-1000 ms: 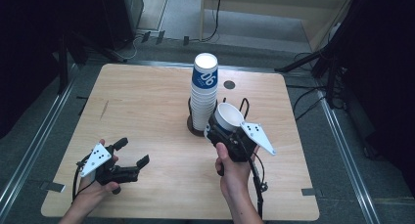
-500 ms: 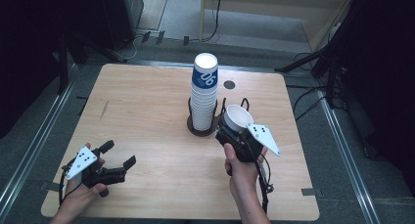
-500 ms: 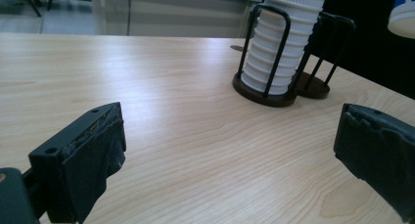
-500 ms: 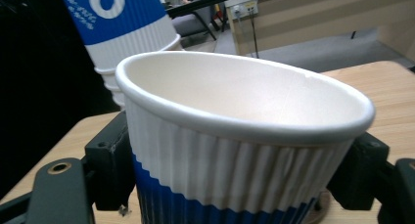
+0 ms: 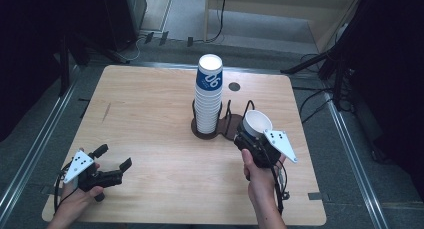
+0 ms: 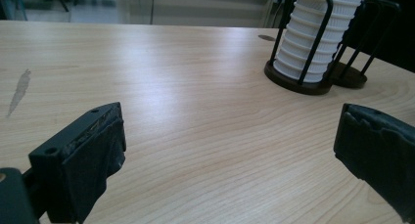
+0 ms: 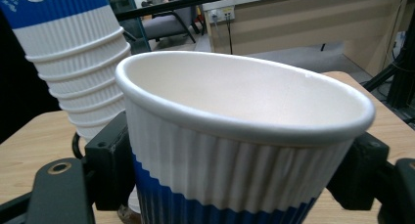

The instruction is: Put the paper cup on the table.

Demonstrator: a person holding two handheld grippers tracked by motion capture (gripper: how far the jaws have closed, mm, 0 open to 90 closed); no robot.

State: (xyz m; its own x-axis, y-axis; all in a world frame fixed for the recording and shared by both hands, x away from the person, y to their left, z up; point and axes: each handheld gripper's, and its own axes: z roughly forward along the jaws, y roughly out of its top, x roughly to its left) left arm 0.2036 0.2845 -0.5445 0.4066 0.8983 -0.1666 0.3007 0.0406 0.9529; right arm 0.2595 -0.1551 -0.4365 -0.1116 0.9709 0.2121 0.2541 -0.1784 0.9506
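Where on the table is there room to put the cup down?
Bare wood lies left of the cup stack, up to the table's far left edge, and between the left gripper and right gripper holding the cup. It's crowded around the black holder.

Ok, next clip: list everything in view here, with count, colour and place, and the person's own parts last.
table: one, light wood, centre.
cup stack: one, white and blue, upright in left ring of holder.
cup holder: one, dark wire, two rings, table middle; right ring empty.
paper cup: one, white and blue, between right gripper's jaws.
table hole: one, dark, behind the stack.
left gripper: black, open, near-left corner.
right gripper: black, shut on paper cup.
hands: two, near edge.
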